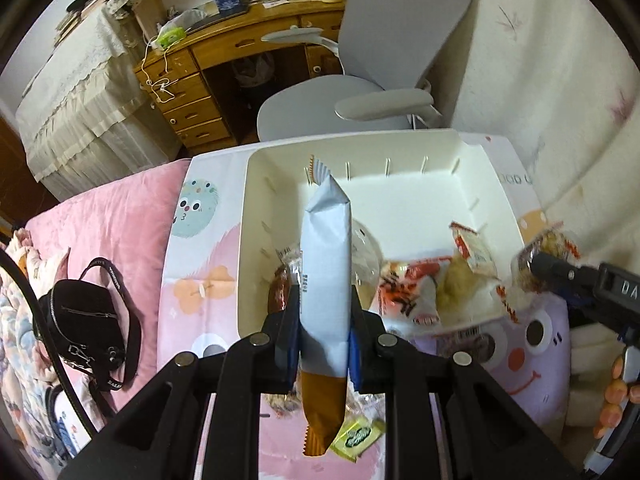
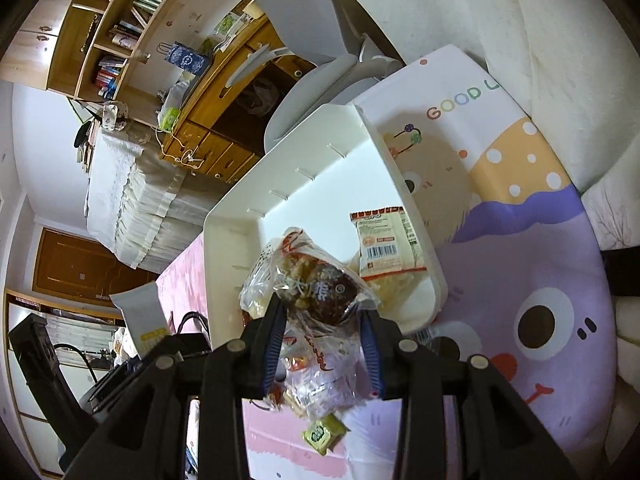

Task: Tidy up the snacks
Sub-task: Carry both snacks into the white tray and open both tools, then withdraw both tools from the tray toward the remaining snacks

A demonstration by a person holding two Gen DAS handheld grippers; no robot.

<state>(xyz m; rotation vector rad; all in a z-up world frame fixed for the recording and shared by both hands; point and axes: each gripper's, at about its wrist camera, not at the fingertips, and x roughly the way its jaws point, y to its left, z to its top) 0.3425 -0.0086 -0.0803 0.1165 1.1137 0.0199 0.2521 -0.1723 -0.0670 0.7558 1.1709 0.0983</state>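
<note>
my left gripper (image 1: 325, 336) is clamped on the long blue-and-orange snack packet (image 1: 325, 280), whose long axis runs up the frame toward the white bin (image 1: 256, 184) lying just ahead, while my right gripper (image 2: 324, 344) grasps a clear snack bag (image 2: 312, 280) over the bin's near corner.

Ahead of me: wooden desk (image 1: 224, 52) against white wall; grey swivel chair (image 1: 360, 80) before it, lace-draped furniture (image 1: 80, 92) left of desk.

White bin (image 1: 256, 200), grey-and-orange packet (image 1: 326, 280), pink blanket (image 1: 120, 224)
</note>
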